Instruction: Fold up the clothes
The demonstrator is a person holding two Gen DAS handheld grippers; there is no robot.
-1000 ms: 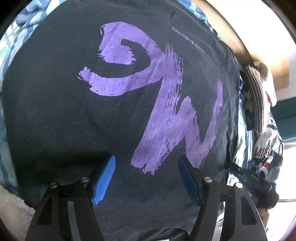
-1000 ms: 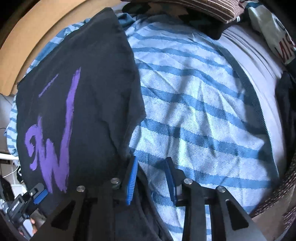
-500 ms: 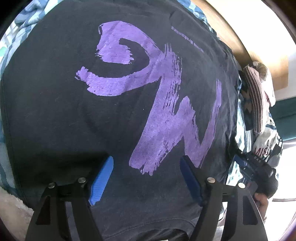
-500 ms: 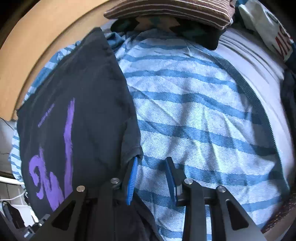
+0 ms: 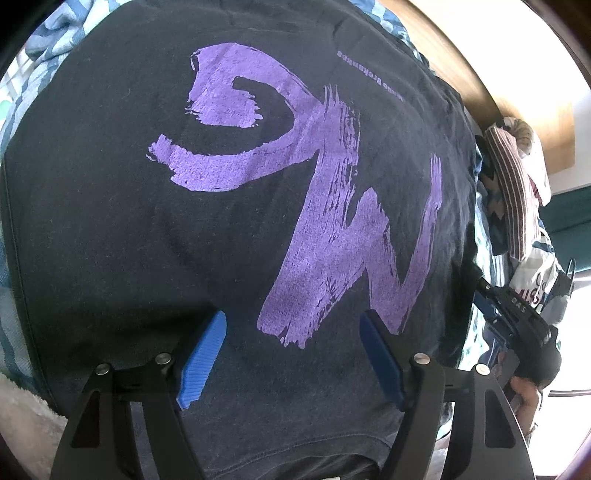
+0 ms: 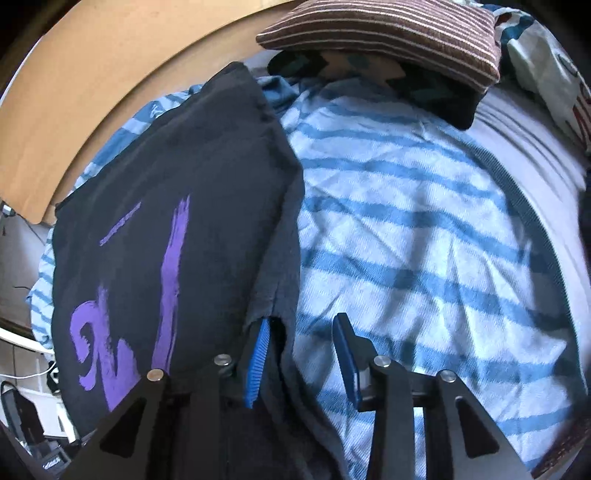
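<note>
A black shirt with a purple print lies spread flat on a blue-striped blanket on the bed. The left tongs hang wide open over the shirt's lower part, gripping nothing. The right tongs stand open at the shirt's side edge, whose cloth lies between their blue fingers; a striped pillow lies beyond.

The right tool has drawn back along the black T-shirt's edge, its fingers spreading wider.
</note>
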